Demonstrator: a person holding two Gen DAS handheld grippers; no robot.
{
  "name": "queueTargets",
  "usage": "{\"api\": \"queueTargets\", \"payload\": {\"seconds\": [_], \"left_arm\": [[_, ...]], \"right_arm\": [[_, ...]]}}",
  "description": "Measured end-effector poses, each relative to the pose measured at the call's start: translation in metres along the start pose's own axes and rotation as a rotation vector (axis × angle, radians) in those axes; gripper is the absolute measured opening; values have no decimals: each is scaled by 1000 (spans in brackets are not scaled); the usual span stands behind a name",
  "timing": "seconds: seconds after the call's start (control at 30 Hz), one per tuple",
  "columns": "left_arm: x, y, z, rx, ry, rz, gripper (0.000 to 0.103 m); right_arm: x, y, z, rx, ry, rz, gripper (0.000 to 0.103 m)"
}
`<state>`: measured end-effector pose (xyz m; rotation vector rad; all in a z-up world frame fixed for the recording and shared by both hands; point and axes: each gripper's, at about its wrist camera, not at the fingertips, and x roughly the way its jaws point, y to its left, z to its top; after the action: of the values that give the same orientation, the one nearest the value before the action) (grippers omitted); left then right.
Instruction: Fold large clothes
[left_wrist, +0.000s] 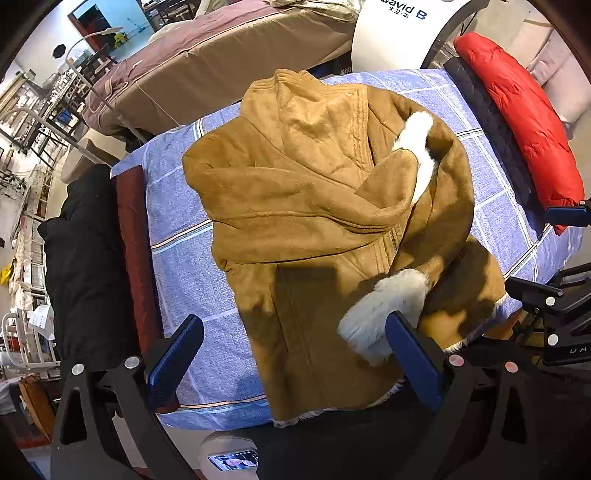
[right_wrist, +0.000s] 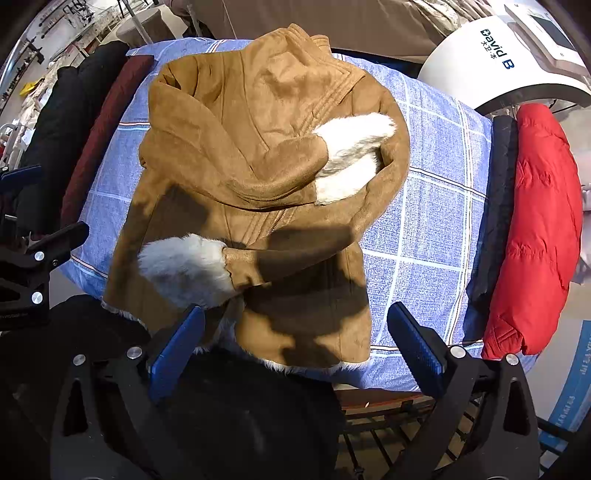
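Lying flat on a blue checked cloth (left_wrist: 177, 280) that covers the tabletop, a tan suede coat (left_wrist: 295, 192) is seen with both sleeves folded across its front. White fur cuffs are shown: one (right_wrist: 351, 158) near the chest, the other (right_wrist: 184, 269) lower, close to the hem. The left tool (left_wrist: 295, 354) is held above the coat's lower part with its blue pads spread wide and nothing gripped between them. The right tool (right_wrist: 295, 347) is likewise held wide open and empty over the hem. A red padded jacket (right_wrist: 532, 236) and a dark garment (right_wrist: 498, 206) are laid along one edge of the cloth; a maroon garment (left_wrist: 133, 258) and a black one (left_wrist: 85, 266) are laid along the opposite edge.
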<state>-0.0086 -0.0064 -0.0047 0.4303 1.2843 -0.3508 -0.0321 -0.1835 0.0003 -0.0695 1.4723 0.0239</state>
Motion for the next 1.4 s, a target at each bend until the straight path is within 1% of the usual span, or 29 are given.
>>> {"api": "queueTargets", "payload": {"seconds": [0.33,1.4], "left_arm": [[-2,-6,0,7,0,-3,97],[-2,-1,-3,-4,7,-8,97]], "right_arm": [[-1,-3,-4,5,0,3,97],[3,-2,-7,6,11,6,97]]}}
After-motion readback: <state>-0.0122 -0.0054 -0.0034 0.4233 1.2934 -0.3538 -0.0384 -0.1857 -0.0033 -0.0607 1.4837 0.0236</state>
